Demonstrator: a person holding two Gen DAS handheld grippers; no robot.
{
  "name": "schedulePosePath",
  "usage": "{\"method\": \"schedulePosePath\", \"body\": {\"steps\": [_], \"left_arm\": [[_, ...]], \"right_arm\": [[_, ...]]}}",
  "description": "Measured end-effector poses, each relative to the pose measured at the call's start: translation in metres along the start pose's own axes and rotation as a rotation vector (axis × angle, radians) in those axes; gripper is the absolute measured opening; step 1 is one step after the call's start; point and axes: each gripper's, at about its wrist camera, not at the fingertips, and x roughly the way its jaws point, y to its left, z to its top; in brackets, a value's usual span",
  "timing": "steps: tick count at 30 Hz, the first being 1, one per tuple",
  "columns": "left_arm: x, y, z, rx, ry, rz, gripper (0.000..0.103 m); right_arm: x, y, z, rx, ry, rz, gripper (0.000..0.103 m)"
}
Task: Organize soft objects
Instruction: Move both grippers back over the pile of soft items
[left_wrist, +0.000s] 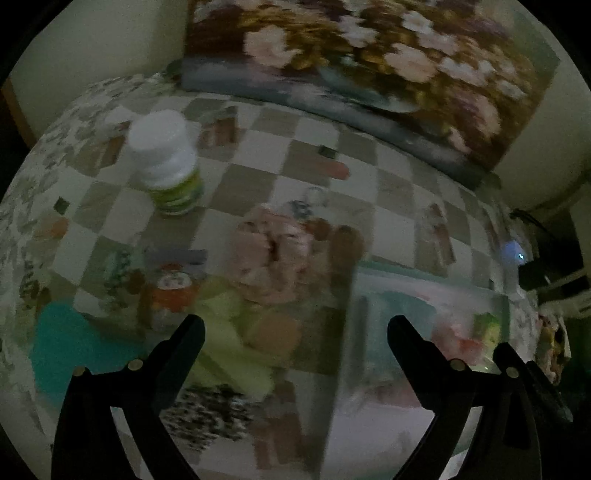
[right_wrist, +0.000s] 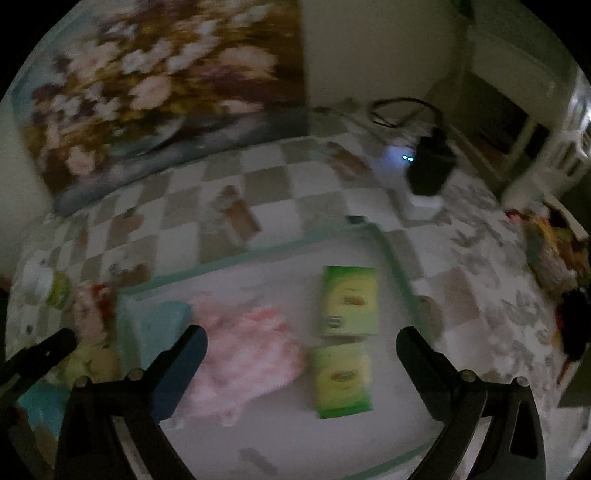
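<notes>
My left gripper is open and empty above a pile of soft things on the checkered tablecloth: a pink plush, a light green and tan plush, an orange toy and a teal cloth. My right gripper is open and empty over a clear plastic bin. In the bin lie a fluffy pink soft thing, a light blue cloth and two green tissue packs. The bin also shows in the left wrist view.
A white bottle with a green label stands at the back left. A large flower painting leans on the wall behind the table. A black and white device with a cable stands at the back right. Colourful items lie at the right edge.
</notes>
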Motion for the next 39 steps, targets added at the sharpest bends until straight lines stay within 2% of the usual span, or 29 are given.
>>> {"method": "schedulePosePath", "body": {"steps": [3, 13, 23, 33, 39], "left_arm": [[0.001, 0.014, 0.004, -0.021, 0.006, 0.027, 0.099], [0.006, 0.065, 0.017, -0.114, 0.041, 0.086, 0.099], [0.004, 0.091, 0.023, -0.204, 0.041, 0.049, 0.099], [0.018, 0.094, 0.032, -0.198, 0.054, 0.022, 0.099], [0.032, 0.092, 0.039, -0.183, 0.068, 0.020, 0.095]], "right_arm": [[-0.001, 0.018, -0.002, -0.026, 0.000, 0.055, 0.103], [-0.003, 0.069, -0.010, -0.120, -0.023, 0.121, 0.103], [-0.002, 0.116, -0.014, -0.212, -0.038, 0.181, 0.103], [0.007, 0.149, -0.006, -0.260, -0.064, 0.269, 0.103], [0.020, 0.151, 0.007, -0.244, -0.062, 0.274, 0.088]]}}
